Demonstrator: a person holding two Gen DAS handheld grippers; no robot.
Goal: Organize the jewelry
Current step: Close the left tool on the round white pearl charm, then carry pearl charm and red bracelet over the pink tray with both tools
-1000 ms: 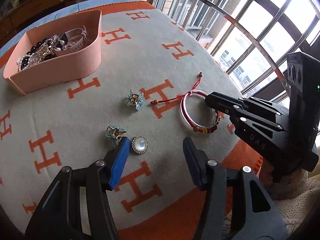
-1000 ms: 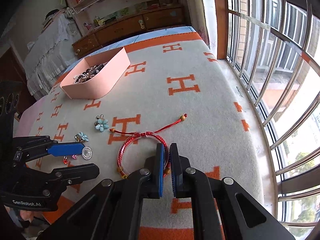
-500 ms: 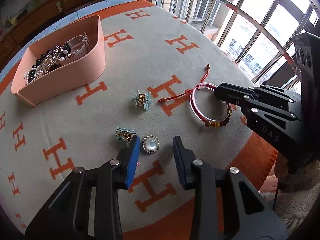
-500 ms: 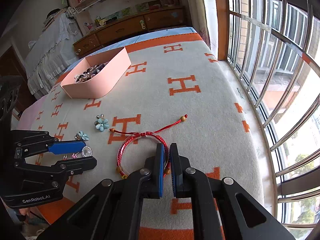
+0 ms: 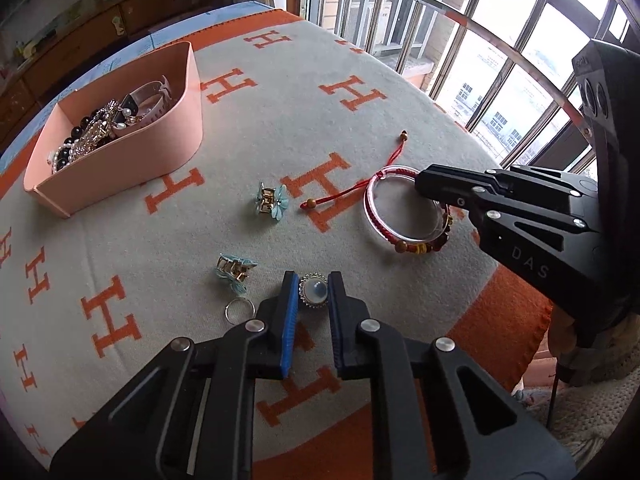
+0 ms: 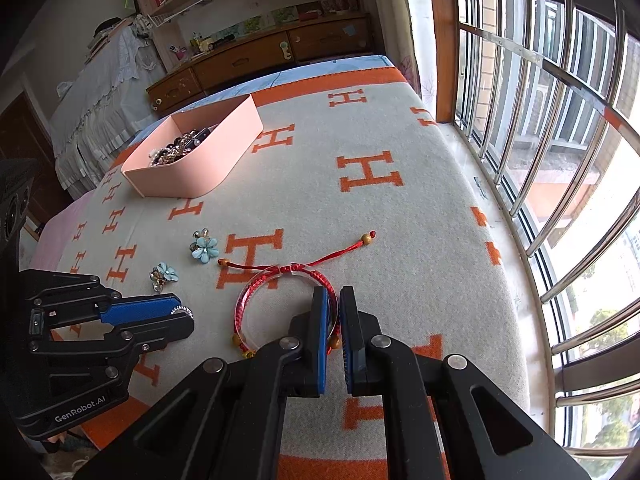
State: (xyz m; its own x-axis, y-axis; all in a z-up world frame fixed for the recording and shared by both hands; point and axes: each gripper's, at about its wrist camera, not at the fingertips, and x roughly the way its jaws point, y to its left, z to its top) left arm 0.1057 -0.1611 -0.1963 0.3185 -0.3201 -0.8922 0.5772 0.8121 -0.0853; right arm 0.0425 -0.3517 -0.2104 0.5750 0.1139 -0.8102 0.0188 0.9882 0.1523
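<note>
My left gripper is shut on a round pearl brooch that rests on the blanket. My right gripper is shut on the rim of a red cord bracelet, which also shows in the left wrist view. A pink tray with several pieces of jewelry stands at the far left; in the right wrist view the tray is far off. Two blue flower clips and a silver ring lie loose on the blanket.
The grey blanket with orange H marks covers the surface. Window bars run along the right edge. A wooden cabinet stands beyond the far edge.
My left gripper moved forward and closed its fingers on the pearl brooch. A silver ring has come into view beside it. The right gripper stays shut on the bracelet.
</note>
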